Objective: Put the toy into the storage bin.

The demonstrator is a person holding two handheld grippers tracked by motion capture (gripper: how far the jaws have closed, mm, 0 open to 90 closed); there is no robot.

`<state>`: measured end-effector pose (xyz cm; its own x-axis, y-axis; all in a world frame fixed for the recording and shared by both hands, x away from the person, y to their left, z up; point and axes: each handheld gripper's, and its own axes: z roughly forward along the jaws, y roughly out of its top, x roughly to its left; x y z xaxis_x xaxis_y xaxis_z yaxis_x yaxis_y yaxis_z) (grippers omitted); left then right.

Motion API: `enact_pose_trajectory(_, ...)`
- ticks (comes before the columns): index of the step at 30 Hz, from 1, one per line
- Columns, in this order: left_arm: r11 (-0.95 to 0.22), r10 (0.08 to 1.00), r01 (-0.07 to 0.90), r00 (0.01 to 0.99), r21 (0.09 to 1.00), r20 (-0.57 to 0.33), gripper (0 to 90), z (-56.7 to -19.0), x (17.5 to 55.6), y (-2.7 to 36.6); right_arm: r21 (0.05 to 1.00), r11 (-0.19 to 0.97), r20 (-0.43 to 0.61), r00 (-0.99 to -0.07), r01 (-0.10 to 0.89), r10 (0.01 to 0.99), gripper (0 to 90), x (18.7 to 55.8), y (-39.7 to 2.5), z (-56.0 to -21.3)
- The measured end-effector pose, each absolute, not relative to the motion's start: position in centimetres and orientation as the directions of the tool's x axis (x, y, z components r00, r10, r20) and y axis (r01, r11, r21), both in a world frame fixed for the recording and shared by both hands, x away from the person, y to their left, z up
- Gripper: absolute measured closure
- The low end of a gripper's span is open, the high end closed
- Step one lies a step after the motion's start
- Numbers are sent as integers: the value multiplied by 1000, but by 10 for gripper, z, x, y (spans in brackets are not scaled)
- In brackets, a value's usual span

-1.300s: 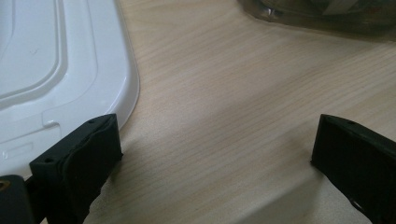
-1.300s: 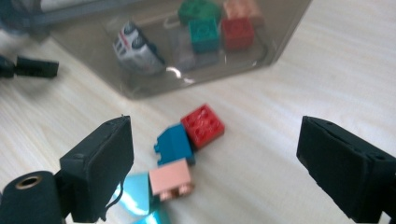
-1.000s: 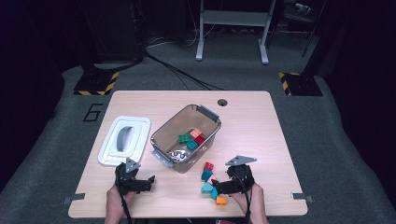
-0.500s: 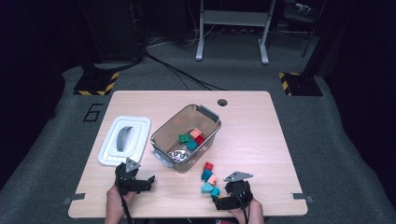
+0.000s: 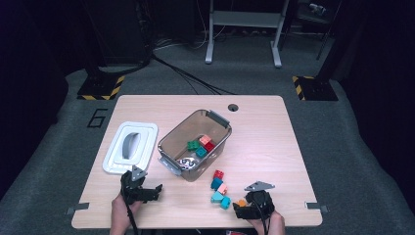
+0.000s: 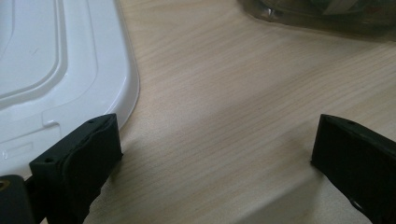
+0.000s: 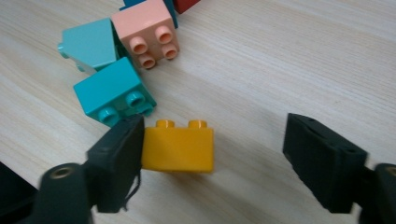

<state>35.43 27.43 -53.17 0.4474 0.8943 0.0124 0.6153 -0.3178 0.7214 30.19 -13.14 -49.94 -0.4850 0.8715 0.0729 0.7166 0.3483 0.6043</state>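
Your right gripper (image 7: pixel 210 154) sits low over the table (image 5: pixel 274 142) with its jaws spread wide. In the right gripper view the yellow block (image 7: pixel 178 147) lies between them, in the lower middle of the frame. Its left end touches the left jaw, while the right jaw stands well clear of it, so nothing is clamped. The block rests flat on the wood with two studs showing along its upper edge.

Just above and left of it in that view lies a teal block (image 7: pixel 114 95), close to the tip of the left jaw. A lighter teal block (image 7: pixel 88 44) and a pink block (image 7: pixel 149 30) lie beyond it toward the upper left. In the high view your right gripper (image 5: pixel 243 208) is at the lower right of the table, with the yellow block (image 5: pixel 242 202) at its tips.

Your left gripper (image 6: pixel 215 154) is also wide open and holds nothing, with bare wood between its jaws. The white lid (image 6: pixel 56 70) fills the upper left of the left gripper view, its edge just beside the left jaw. The clear bin (image 6: pixel 322 14) shows along the top right edge. In the high view your left gripper (image 5: pixel 151 192) is at the lower left of the table, just below the lid (image 5: pixel 131 147).
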Motion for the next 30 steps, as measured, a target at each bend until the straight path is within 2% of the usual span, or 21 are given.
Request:
enact_pose_trajectory(10, -317, 894, 616, 447, 721, 11, 13, -532, 354, 274, 629, 348, 52, -484, 695, 873, 569, 303, -133, -500)
enact_pose_trajectory(19, -317, 894, 614, 447, 722, 13, 13, -532, 354, 274, 646, 316, 66, -463, 695, 884, 584, 311, -135, -496)
enact_pose_trajectory(30, -318, 894, 615, 448, 721, 12, 13, -532, 354, 274, 684, 323, 49, -483, 654, 874, 584, 330, -132, -477)
